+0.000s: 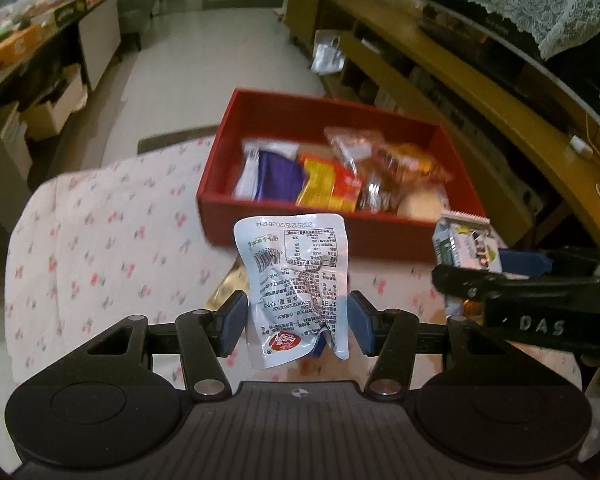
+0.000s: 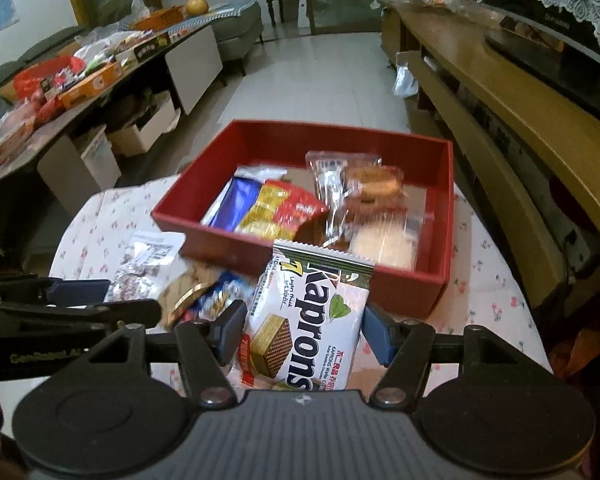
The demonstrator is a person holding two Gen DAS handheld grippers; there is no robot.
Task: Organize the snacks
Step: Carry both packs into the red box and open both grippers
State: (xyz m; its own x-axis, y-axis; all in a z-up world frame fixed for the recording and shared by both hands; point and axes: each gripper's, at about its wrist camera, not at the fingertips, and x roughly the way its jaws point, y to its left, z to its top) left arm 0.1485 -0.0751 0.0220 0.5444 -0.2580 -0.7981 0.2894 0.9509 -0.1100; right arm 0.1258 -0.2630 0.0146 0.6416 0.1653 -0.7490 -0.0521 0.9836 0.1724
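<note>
I take the red box (image 2: 300,140) as my landmark; it sits on a table covered with a floral cloth (image 1: 100,232), and everything else is placed against it. To the left of the box in the right wrist view, loose snacks lie on the cloth: a silvery printed packet (image 2: 148,256) near the box's left front corner, and a small heap of wrapped sweets (image 2: 204,296) just before the box's front wall. My left gripper (image 1: 298,322) is held in front of the box, its blue pads closed on a pale blue sachet (image 1: 296,280) that stands upright between them, printed back facing the camera. Inside the box, from left to right, lie a purple-and-white packet (image 1: 276,178), a red-and-yellow packet (image 1: 328,188), and clear-wrapped brown cakes (image 2: 368,184) toward the right side, with a pale round cake (image 2: 384,244) near the front right. My right gripper (image 2: 302,332) is also in front of the box, toward its right half, clamped on a white Kaprons wafer pack (image 2: 312,316) whose serrated top edge overlaps the box's front wall in that view.
</note>
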